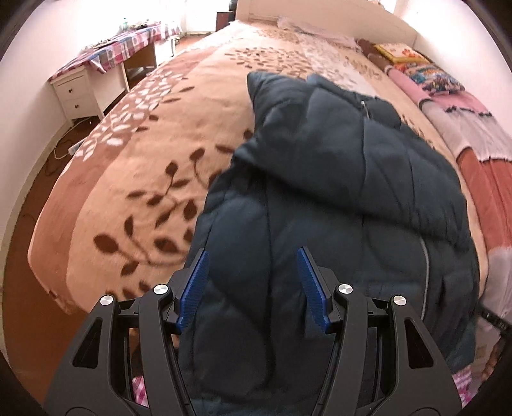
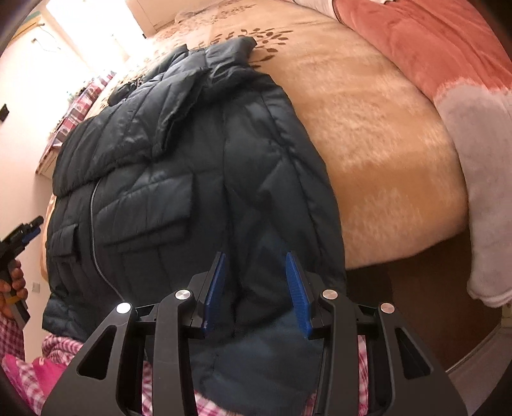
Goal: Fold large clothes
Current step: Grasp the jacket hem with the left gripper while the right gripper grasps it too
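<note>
Presently the left gripper (image 1: 252, 288) stands with its blue pads (image 1: 195, 288) set well apart and nothing pinched between them; they hang over the hem end of a dark blue quilted jacket (image 1: 336, 192), and contact with the fabric cannot be confirmed. The right gripper (image 2: 256, 288) also has its jaws parted, at a narrower gap, above the same jacket's lower edge, with no fabric clamped between the pads. The jacket lies front-up on a bed covered by a tan leaf-print blanket (image 1: 144, 166), one sleeve (image 1: 320, 134) folded across the chest, the hem draped over the bed's near edge. Beyond the jacket's collar end, folded bedding (image 1: 425, 76) is stacked beside the headboard (image 1: 320, 16). A pink-and-white blanket (image 2: 448, 80) lies on the bed beside the jacket. On the jacket's far side, a white desk (image 1: 80, 86) stands against the wall under a checked cloth. A hand (image 2: 14, 281) holding the left gripper shows beside the jacket's hem in the right wrist view.
</note>
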The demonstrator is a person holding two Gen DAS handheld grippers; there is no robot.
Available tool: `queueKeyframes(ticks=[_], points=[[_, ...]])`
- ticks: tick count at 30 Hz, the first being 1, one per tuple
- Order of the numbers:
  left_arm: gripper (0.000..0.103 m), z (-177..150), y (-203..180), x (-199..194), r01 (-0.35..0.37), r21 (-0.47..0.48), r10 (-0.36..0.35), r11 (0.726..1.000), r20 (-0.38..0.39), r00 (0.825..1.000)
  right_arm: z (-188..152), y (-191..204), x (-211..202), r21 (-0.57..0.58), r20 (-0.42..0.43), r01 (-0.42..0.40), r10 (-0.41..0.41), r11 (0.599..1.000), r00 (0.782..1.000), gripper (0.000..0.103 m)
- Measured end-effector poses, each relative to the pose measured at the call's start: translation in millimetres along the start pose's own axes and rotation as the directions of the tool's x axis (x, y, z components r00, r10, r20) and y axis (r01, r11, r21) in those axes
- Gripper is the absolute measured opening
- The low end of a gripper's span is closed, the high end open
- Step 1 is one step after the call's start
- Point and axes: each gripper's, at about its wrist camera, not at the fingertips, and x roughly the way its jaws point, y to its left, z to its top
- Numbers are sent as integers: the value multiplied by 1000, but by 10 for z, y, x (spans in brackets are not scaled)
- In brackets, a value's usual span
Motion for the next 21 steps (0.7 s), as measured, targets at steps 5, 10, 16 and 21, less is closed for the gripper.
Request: queueKeyframes(ticks=[5,10,16,21], points=[[57,-211,45,-59,4,1,-4,1000,-37,999,-89,59,-5,-28,-16,-11,11,1000,1000,43],[57,-365,45,-96,4,7,-3,1000,-64,998,-139,126,2,-48,-24,-22,21,999,999,43],[57,-540,15,-140,5,33,-2,999,-101,995,-233,118,-46,-69,-30,0,-2,998,1000,60],[58,-681,26,-166,15,35,-10,999,-139,990,-314,96,-54,-86,-56,17,-22,996,998,65]])
